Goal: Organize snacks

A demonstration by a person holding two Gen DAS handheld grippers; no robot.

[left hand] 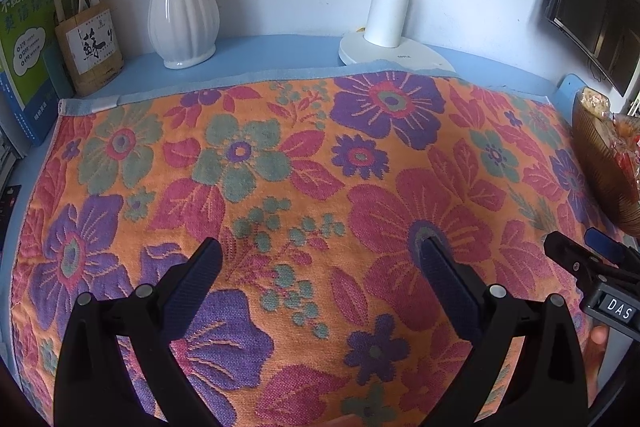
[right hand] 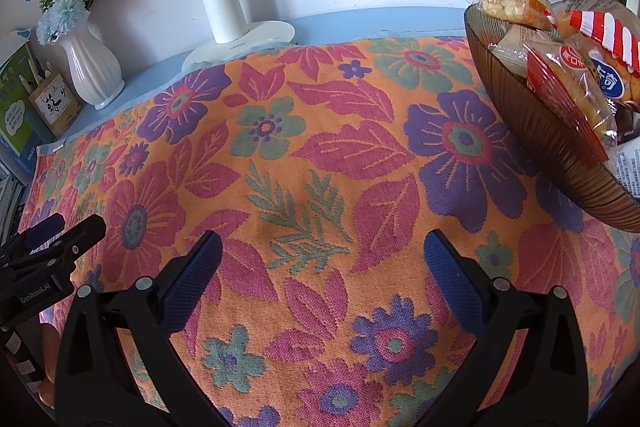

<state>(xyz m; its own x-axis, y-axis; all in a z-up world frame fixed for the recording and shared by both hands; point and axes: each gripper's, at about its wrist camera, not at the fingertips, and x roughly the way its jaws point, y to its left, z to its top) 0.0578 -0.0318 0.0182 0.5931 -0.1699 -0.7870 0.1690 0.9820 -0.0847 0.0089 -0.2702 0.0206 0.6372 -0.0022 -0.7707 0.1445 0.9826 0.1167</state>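
Note:
A brown ribbed bowl (right hand: 560, 151) stands at the right on the flowered cloth (right hand: 320, 155), filled with wrapped snacks: a puffed rice bar (right hand: 508, 3), a red-wrapped bread (right hand: 568, 91) and a red-and-white striped pack (right hand: 604, 31). The bowl also shows at the right edge of the left wrist view (left hand: 600, 163). My left gripper (left hand: 320, 267) is open and empty above the cloth. My right gripper (right hand: 322, 259) is open and empty, left of the bowl. Each gripper shows in the other's view: the right one (left hand: 580, 251) and the left one (right hand: 60, 231).
A white vase (left hand: 182, 7) with blue flowers, a white lamp base (left hand: 392, 51), a pen holder (left hand: 90, 51) and books (left hand: 28, 43) stand along the back wall. A dark monitor (left hand: 600, 11) sits at the back right. The blue table edge (left hand: 260, 51) borders the cloth.

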